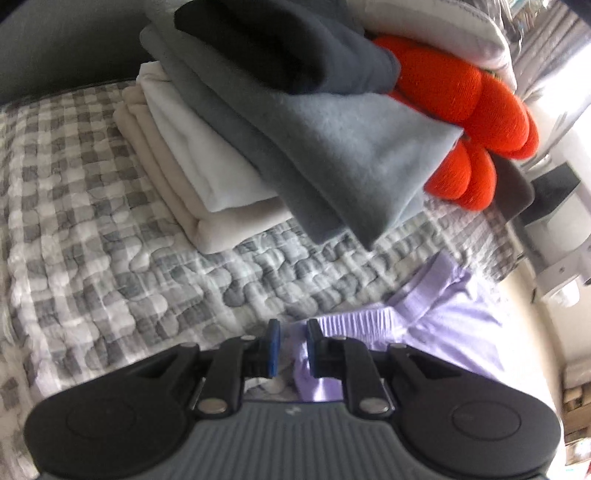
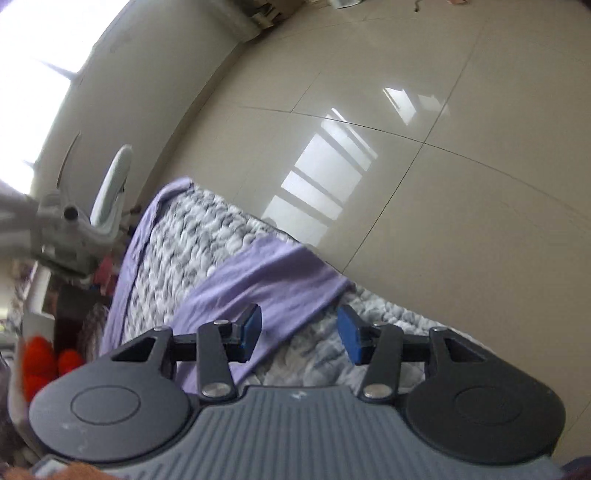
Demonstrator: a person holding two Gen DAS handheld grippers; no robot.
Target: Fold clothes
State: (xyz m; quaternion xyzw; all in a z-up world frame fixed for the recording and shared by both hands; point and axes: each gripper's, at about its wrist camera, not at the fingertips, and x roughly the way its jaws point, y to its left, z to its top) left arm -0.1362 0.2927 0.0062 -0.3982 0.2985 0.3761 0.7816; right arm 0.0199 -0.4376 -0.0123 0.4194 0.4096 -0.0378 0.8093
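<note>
A lavender garment (image 1: 454,317) lies at the edge of the checked quilt (image 1: 110,240), its ribbed band bunched in front of my left gripper (image 1: 293,345). The left jaws stand narrow, and a fold of the lavender cloth is pinched between the blue pads. In the right wrist view the same lavender garment (image 2: 273,273) stretches across the quilt (image 2: 192,240) in two strips. My right gripper (image 2: 299,332) hovers above it, open; the cloth lies beneath the gap and neither pad presses on it.
A stack of folded clothes (image 1: 314,147), grey over white and beige with a dark piece on top, sits further back on the bed. An orange plush (image 1: 480,110) and a pillow (image 1: 443,29) lie behind it. Beyond the bed edge are glossy floor tiles (image 2: 406,147) and a white stand (image 2: 74,229).
</note>
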